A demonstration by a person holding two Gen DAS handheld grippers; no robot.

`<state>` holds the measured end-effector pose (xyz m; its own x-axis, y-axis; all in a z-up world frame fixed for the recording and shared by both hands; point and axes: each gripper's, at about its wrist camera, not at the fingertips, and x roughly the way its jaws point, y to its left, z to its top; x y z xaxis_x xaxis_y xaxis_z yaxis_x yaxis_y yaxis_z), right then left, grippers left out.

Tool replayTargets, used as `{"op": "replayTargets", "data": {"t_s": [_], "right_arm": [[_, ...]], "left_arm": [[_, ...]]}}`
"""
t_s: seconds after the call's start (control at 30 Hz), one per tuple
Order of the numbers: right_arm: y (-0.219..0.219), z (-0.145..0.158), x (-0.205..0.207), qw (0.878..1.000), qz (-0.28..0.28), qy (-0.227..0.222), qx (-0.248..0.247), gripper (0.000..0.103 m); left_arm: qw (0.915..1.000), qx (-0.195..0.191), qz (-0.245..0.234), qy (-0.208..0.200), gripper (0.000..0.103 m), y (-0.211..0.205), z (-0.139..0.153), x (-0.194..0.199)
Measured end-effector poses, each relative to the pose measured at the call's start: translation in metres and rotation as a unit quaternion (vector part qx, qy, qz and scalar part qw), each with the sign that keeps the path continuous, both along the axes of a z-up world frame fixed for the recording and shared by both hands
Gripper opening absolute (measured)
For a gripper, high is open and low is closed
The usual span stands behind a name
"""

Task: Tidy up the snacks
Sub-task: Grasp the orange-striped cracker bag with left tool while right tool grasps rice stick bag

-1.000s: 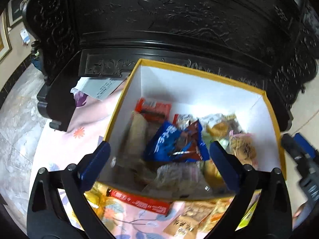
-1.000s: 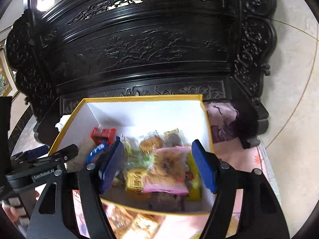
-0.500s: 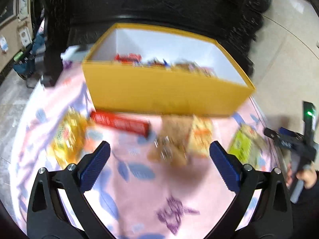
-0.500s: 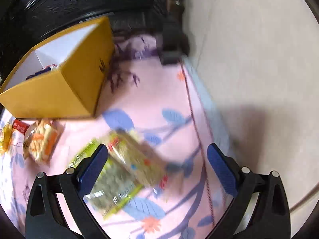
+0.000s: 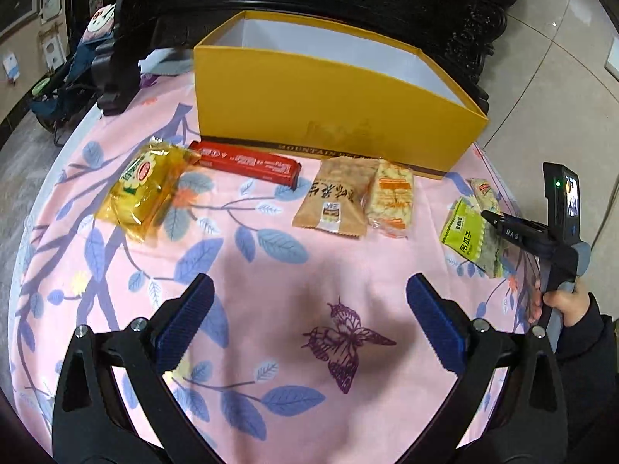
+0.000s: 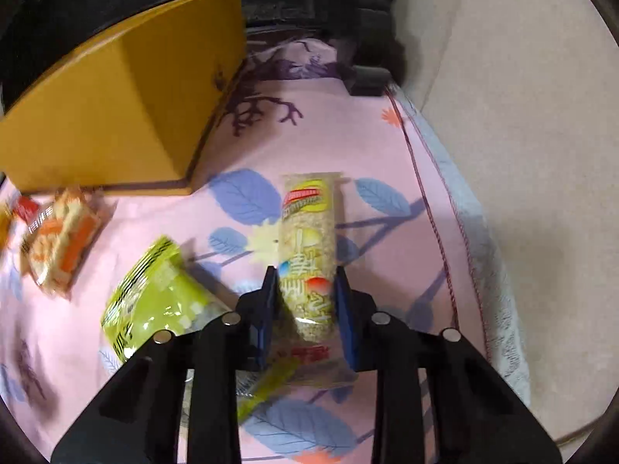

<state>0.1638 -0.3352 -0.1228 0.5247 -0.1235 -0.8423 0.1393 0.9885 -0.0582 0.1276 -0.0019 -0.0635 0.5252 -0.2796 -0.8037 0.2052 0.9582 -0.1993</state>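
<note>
While the left hand-held gripper (image 5: pixel 309 324) hangs spread and empty over mid-cloth, the right hand-held gripper (image 6: pixel 307 301), jaws just closing, pinches the long rice-cracker packet (image 6: pixel 309 247) crosswise near the bed's right edge, its length pointing ahead, right of the yellow box (image 6: pixel 116 116).

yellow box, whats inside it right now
From the left wrist view only the white inner walls of the yellow box show. Its tall front wall hides the bottom, so any contents are out of sight. The right wrist view shows only its outside.
</note>
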Motion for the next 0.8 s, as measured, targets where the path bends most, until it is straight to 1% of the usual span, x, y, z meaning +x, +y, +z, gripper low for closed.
{"op": "replayTargets", "data": {"t_s": [0.03, 0.07, 0.13, 0.2, 0.27, 0.33, 0.43, 0.53, 0.57, 0.6, 0.67, 0.73, 0.77, 0.8], "right_arm": [[0.001, 0.001, -0.003, 1.000, 0.000, 0.003, 0.014, 0.029], [0.001, 0.001, -0.008, 0.999, 0.001, 0.010, 0.038, 0.029], [0.005, 0.002, -0.015, 0.998, 0.010, 0.016, 0.054, 0.029], [0.016, 0.002, -0.026, 0.999, 0.019, 0.009, 0.046, 0.029], [0.025, 0.001, -0.032, 0.999, 0.022, -0.001, 0.043, 0.030], [0.032, 0.000, -0.037, 0.999, 0.022, -0.014, 0.037, 0.032], [0.029, 0.000, -0.040, 0.998, 0.020, -0.022, 0.047, 0.032], [0.028, 0.002, -0.042, 0.998, 0.025, -0.026, 0.049, 0.033], [0.028, 0.002, -0.042, 0.998, 0.026, -0.027, 0.047, 0.033], [0.028, 0.002, -0.043, 0.998, 0.027, -0.029, 0.047, 0.033], [0.026, 0.002, -0.043, 0.998, 0.027, -0.031, 0.052, 0.034], [0.025, 0.002, -0.043, 0.997, 0.028, -0.034, 0.059, 0.035], [0.024, 0.002, -0.043, 0.997, 0.029, -0.036, 0.061, 0.036], [0.024, 0.002, -0.043, 0.997, 0.030, -0.037, 0.063, 0.037]], "left_arm": [[1.0000, 0.002, 0.000, 0.000, 0.101, -0.001, -0.001, 0.000], [1.0000, 0.007, 0.000, -0.003, 0.101, -0.003, -0.001, 0.001], [0.9998, 0.018, -0.002, -0.012, 0.101, -0.006, -0.002, 0.004], [0.9995, 0.029, 0.002, -0.016, 0.101, -0.008, -0.006, 0.013], [0.9994, 0.033, 0.004, -0.009, 0.101, -0.013, -0.014, 0.028], [0.9994, 0.032, -0.010, 0.005, 0.101, -0.025, -0.025, 0.044], [0.9989, 0.042, -0.018, 0.003, 0.101, -0.043, -0.033, 0.057], [0.9989, -0.010, -0.044, 0.007, 0.101, -0.065, -0.031, 0.060], [0.9984, -0.016, -0.054, 0.003, 0.101, -0.072, -0.031, 0.059], [0.9977, -0.017, -0.065, -0.001, 0.101, -0.080, -0.031, 0.059], [0.9967, -0.004, -0.081, -0.004, 0.101, -0.098, -0.035, 0.062], [0.9958, -0.004, -0.091, 0.010, 0.100, -0.110, -0.044, 0.073], [0.9955, -0.003, -0.093, 0.014, 0.096, -0.115, -0.047, 0.077], [0.9948, -0.001, -0.099, 0.025, 0.089, -0.119, -0.053, 0.083]]}}
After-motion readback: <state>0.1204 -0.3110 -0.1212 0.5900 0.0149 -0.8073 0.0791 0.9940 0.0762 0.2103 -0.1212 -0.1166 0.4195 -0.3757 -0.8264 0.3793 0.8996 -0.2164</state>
